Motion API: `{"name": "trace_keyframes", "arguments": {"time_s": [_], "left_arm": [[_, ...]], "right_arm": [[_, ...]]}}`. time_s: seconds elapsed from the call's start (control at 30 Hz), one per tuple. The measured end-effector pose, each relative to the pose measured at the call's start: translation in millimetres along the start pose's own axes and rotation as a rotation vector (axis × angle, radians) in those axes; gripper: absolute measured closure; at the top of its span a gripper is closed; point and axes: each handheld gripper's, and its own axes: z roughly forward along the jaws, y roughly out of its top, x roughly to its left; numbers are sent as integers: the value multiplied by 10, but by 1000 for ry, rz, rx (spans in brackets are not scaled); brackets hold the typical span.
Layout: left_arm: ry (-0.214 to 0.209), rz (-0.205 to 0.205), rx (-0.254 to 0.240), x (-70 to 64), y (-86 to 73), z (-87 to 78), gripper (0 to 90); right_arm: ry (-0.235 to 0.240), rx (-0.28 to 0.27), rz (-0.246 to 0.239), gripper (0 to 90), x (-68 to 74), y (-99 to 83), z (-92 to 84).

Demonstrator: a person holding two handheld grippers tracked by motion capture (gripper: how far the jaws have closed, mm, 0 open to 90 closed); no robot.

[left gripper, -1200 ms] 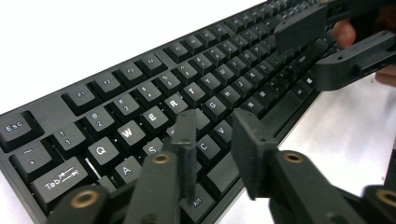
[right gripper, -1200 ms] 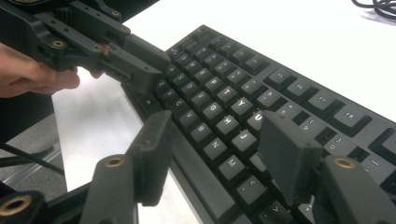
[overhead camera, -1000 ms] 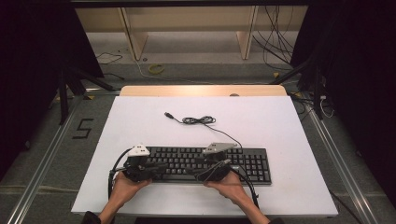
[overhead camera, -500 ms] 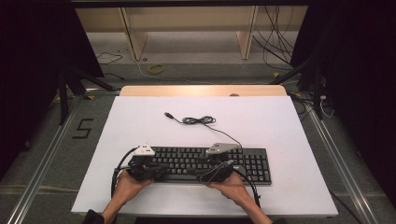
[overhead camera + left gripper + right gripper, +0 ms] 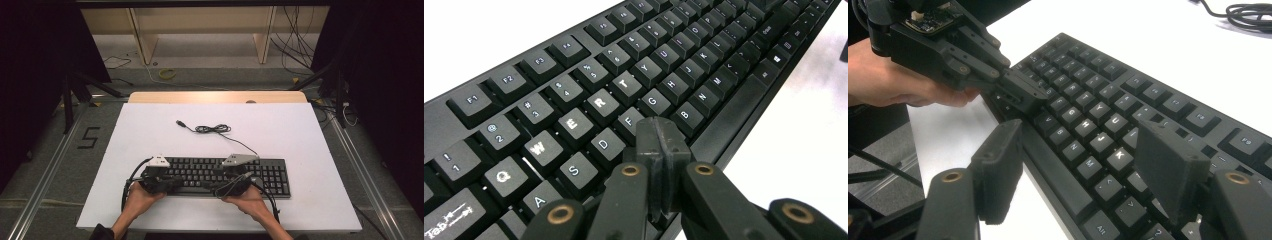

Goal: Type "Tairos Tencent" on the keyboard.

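Left gripper (image 5: 658, 131): fingers clenched, empty, tip over keyboard (image 5: 704, 60) | Right gripper (image 5: 1083, 165): fingers released, just been opening, straddling keyboard's front edge | Worktop (image 5: 300, 130): white

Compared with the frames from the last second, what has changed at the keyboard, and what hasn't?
The left gripper has just closed its jaws: they now meet, with nothing between them, tips over the keys around F. The right gripper has just been opening wider, its jaws empty above the keyboard. Both hands sit at the front edge as before; the keyboard, its cable and the table have not moved.
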Motion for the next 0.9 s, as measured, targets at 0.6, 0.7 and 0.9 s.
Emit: {"name": "trace_keyframes", "arguments": {"time_s": [0.6, 0.7, 0.9], "left_arm": [[-1, -14, 19, 24, -10, 25, 894], [5, -7, 17, 20, -3, 14, 892], [-13, -36, -58, 38, 18, -67, 864]], "right_arm": [[-15, -17, 1, 355, -30, -55, -103], [-17, -14, 5, 355, -36, -64, -110], [-18, -21, 8, 355, -48, -67, -118]]}}
